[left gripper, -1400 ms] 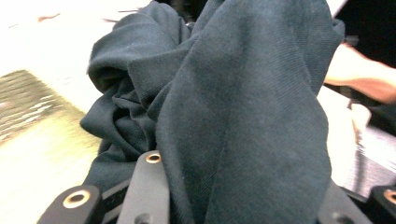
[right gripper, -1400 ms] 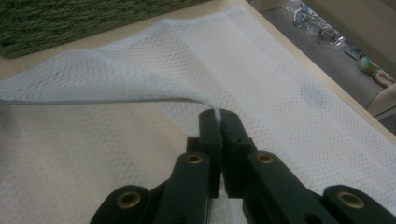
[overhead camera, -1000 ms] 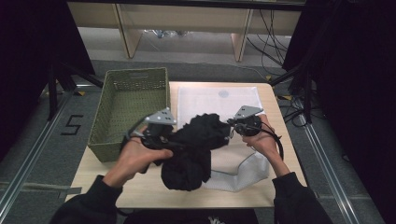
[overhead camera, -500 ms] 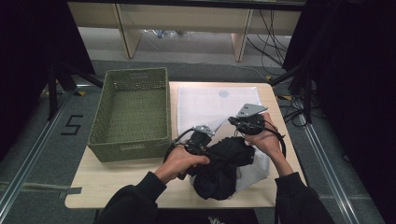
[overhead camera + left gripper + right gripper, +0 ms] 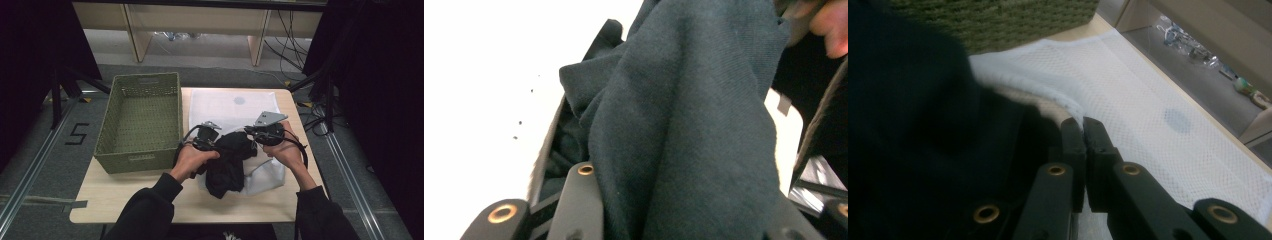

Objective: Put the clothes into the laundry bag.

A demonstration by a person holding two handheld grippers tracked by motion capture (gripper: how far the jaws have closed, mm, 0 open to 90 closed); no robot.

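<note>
**Black garment carried toward the mesh bag**

On the pale wooden desk (image 5: 125,200), the crumpled black cloth garment (image 5: 227,160) had shifted right from beside the green woven basket (image 5: 137,117) onto the white mesh bag (image 5: 265,175), probably for bagging. Left claw (image 5: 674,200) clamped the garment; right claw (image 5: 1083,127) pinched the bag's rim

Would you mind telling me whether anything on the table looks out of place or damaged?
Nothing looks damaged or spilled. The black garment is bunched up between the left gripper and right gripper, over the white mesh bag, whose near edge is rumpled. The green basket sits upright and empty.
</note>
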